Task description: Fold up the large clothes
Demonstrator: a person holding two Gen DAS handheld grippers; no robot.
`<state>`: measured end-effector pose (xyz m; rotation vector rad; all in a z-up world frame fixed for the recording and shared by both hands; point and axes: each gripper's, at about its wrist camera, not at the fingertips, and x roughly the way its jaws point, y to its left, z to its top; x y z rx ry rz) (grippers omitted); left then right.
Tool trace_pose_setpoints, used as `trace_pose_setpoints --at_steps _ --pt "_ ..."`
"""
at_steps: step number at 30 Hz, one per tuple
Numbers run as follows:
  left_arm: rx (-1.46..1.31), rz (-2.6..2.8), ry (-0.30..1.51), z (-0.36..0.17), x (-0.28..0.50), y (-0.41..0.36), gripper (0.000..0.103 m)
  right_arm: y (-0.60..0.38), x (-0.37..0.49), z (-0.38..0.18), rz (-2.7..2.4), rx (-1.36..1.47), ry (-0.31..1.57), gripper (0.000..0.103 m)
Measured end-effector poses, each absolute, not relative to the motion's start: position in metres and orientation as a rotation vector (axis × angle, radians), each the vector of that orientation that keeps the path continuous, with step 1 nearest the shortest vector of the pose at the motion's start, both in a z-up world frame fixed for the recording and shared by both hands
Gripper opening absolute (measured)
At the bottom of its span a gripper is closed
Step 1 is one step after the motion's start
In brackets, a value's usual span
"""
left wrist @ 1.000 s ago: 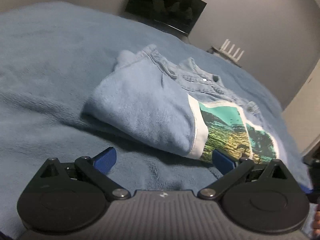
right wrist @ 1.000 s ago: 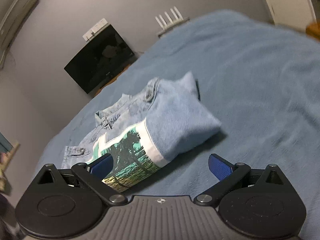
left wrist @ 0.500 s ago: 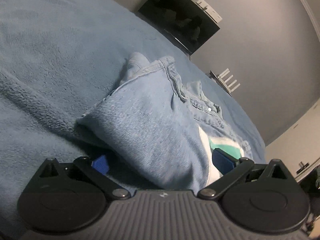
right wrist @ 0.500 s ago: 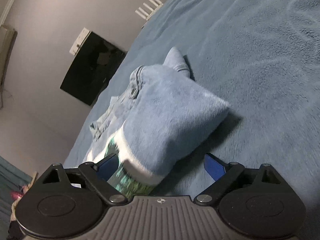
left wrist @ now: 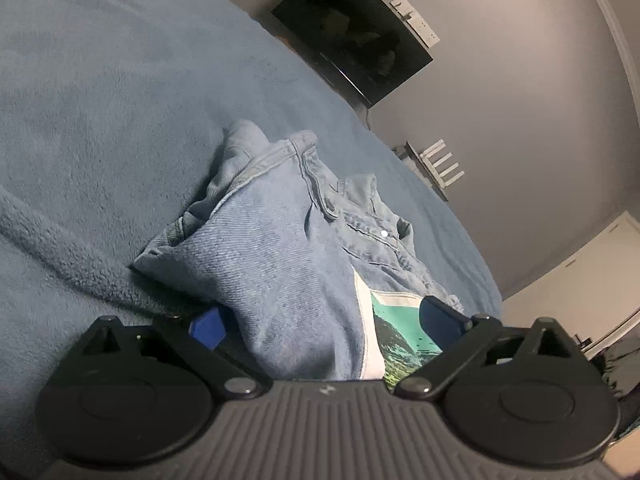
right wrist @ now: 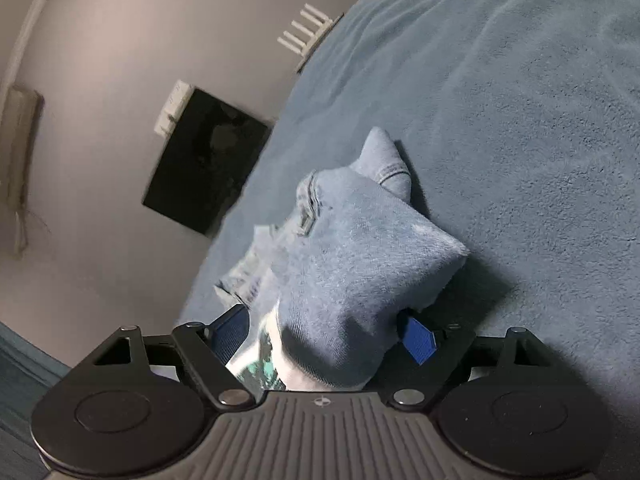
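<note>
folded denim jacket [left wrist: 276, 264] lies on the blue fleece blanket [left wrist: 92, 92] of the bed, a white shirt with a green print [left wrist: 390, 320] lying on it at one edge. left hand-held gripper [left wrist: 320, 322] has its blue fingers [left wrist: 206, 328] spread wide around the near edge of the bundle, one low at the fabric's underside, the other over the print; not clamped. right hand-held gripper [right wrist: 324, 330] likewise straddles a corner of the jacket [right wrist: 360, 264], jaws apart, fabric bulging between its fingers [right wrist: 418, 338]. a dark screen [left wrist: 352, 30] hangs on the grey wall beyond the bed.
</note>
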<state>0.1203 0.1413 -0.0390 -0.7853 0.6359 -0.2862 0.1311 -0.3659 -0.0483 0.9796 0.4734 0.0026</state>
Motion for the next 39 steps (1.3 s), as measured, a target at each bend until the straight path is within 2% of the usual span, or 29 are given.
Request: trace_pose_setpoints --at_steps 2,11,13,14,16,18,20,22,23,25,30,39 --pt "-0.762 -0.289 0.64 -0.045 0.123 0.14 0.098 -0.364 0.137 -0.047 0.009 0.946 0.484 0.088" --pt "-0.728 -0.297 0.647 -0.079 0.14 0.135 0.097 -0.376 0.159 -0.09 0.04 0.991 0.471 0.088" --pt "-0.736 -0.278 0.644 -0.083 0.142 0.136 0.08 -0.374 0.161 -0.092 0.038 1.007 0.44 0.088" --pt "-0.739 -0.265 0.652 -0.086 0.143 0.137 0.064 -0.373 0.163 -0.092 0.038 0.996 0.43 0.088" --pt "-0.786 -0.284 0.651 -0.092 0.146 0.142 0.056 -0.376 0.164 -0.1 0.034 1.039 0.406 0.088" --pt "-0.788 -0.278 0.655 -0.093 0.146 0.142 0.044 -0.384 0.165 -0.112 0.011 1.133 0.369 0.088" --pt "-0.767 -0.28 0.629 -0.089 0.143 0.141 0.032 -0.386 0.165 -0.112 -0.017 1.168 0.366 0.081" --pt "-0.716 -0.274 0.596 -0.077 0.137 0.137 0.025 -0.379 0.159 -0.096 -0.046 1.083 0.358 0.048" --pt "-0.697 -0.273 0.584 -0.072 0.134 0.135 0.023 -0.373 0.156 -0.085 -0.048 1.029 0.348 0.044" --pt "-0.711 -0.275 0.57 -0.065 0.127 0.137 0.021 -0.362 0.148 -0.065 -0.04 0.961 0.32 0.039" --pt "-0.72 -0.302 0.6 -0.045 0.097 0.152 0.02 -0.349 0.111 -0.029 -0.01 0.898 0.313 0.038" --pt "-0.57 -0.35 0.727 -0.009 0.01 0.154 0.02 -0.352 0.01 -0.034 -0.11 1.032 0.475 0.037"
